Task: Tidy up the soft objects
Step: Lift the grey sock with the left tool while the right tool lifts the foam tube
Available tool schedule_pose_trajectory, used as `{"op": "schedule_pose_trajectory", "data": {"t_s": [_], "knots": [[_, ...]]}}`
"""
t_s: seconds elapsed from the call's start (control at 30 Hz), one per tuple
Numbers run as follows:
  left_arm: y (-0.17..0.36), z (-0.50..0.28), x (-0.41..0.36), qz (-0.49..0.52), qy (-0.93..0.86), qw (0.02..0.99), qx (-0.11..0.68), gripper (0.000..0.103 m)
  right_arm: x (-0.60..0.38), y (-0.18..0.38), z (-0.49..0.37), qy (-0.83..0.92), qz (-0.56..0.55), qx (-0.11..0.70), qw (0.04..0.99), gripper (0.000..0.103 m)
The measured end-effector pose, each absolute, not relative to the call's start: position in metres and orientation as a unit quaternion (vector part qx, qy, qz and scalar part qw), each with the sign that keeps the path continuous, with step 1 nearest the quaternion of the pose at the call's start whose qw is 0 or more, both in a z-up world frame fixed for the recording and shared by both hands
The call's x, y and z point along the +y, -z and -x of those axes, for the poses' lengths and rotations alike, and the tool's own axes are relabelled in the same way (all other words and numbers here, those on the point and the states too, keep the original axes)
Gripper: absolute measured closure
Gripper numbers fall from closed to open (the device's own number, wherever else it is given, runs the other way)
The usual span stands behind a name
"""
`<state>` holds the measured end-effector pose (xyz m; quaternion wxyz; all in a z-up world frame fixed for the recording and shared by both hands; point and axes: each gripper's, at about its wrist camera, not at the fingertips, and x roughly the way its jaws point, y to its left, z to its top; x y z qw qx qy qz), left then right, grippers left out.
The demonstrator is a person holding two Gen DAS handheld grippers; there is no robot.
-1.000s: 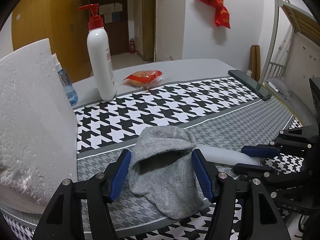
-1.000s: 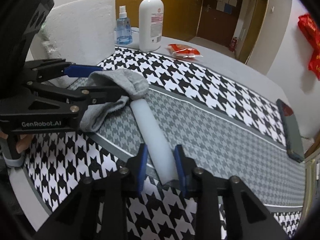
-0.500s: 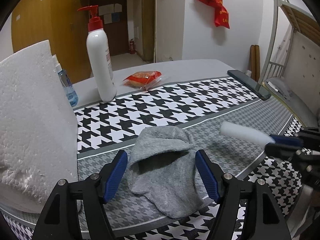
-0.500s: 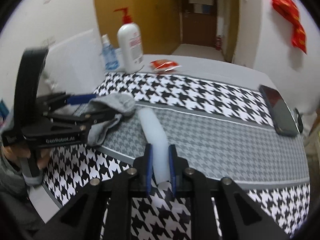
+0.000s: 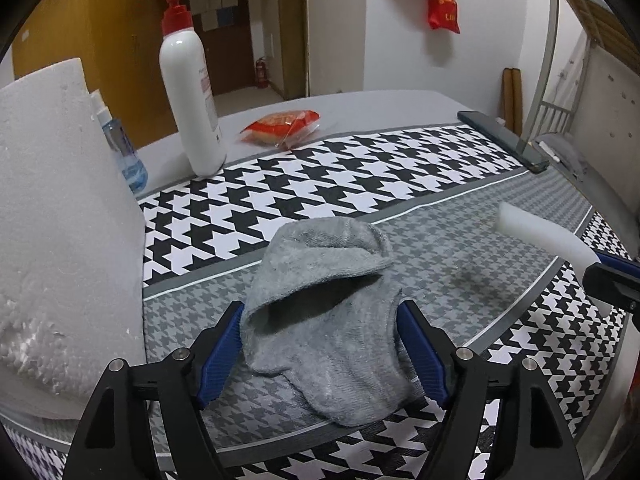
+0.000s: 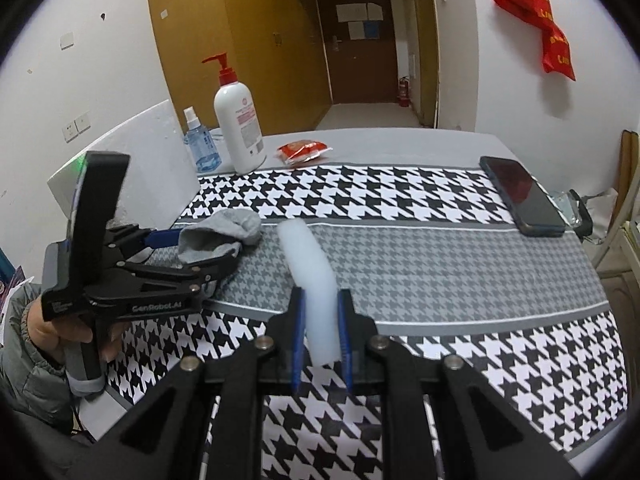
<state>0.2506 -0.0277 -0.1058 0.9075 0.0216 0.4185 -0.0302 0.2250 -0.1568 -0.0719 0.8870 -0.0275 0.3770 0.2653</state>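
One sock lies on the counter between the spread left tool. The right tool pinches one foam stick; two bottles stand behind.

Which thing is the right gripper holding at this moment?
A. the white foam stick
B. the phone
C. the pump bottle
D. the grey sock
A: the right gripper is shut on the foam stick, which sticks out forward above the cloth.

Left wrist view low, close over sock, right wrist view higher, both sharing tablecloth
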Motion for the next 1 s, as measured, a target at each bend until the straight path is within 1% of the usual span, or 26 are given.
{"op": "schedule_pose_trajectory", "data": {"t_s": [0.1, 0.17, 0.23, 0.3, 0.4, 0.5, 0.53, 0.57, 0.67, 1.0], "knots": [[0.108, -0.251, -0.031, -0.025, 0.039, 0.905, 0.422, 0.026, -0.158, 0.073, -0.225, -0.260, 0.024, 0.379, 0.888, 0.084], [0.109, -0.252, -0.030, -0.022, 0.041, 0.904, 0.425, 0.034, -0.159, 0.073, -0.225, -0.259, 0.024, 0.378, 0.888, 0.084], [0.110, -0.253, -0.029, -0.018, 0.039, 0.903, 0.428, 0.036, -0.158, 0.073, -0.224, -0.260, 0.026, 0.377, 0.889, 0.084], [0.110, -0.254, -0.028, -0.018, 0.037, 0.903, 0.428, 0.042, -0.158, 0.072, -0.223, -0.261, 0.026, 0.375, 0.889, 0.084], [0.110, -0.254, -0.028, -0.021, 0.034, 0.904, 0.426, 0.055, -0.157, 0.069, -0.221, -0.260, 0.028, 0.373, 0.890, 0.084], [0.109, -0.253, -0.028, -0.025, 0.035, 0.905, 0.423, 0.072, -0.157, 0.068, -0.221, -0.259, 0.030, 0.371, 0.891, 0.084], [0.109, -0.253, -0.028, -0.025, 0.034, 0.906, 0.422, 0.079, -0.156, 0.068, -0.220, -0.259, 0.030, 0.372, 0.891, 0.084], [0.108, -0.253, -0.027, -0.023, 0.034, 0.907, 0.420, 0.083, -0.156, 0.068, -0.220, -0.258, 0.031, 0.372, 0.891, 0.084], [0.105, -0.251, -0.026, -0.018, 0.040, 0.910, 0.411, 0.084, -0.156, 0.067, -0.219, -0.256, 0.030, 0.370, 0.893, 0.084], [0.094, -0.242, -0.032, -0.020, 0.061, 0.923, 0.379, 0.084, -0.157, 0.065, -0.217, -0.245, 0.028, 0.366, 0.897, 0.084]]}}
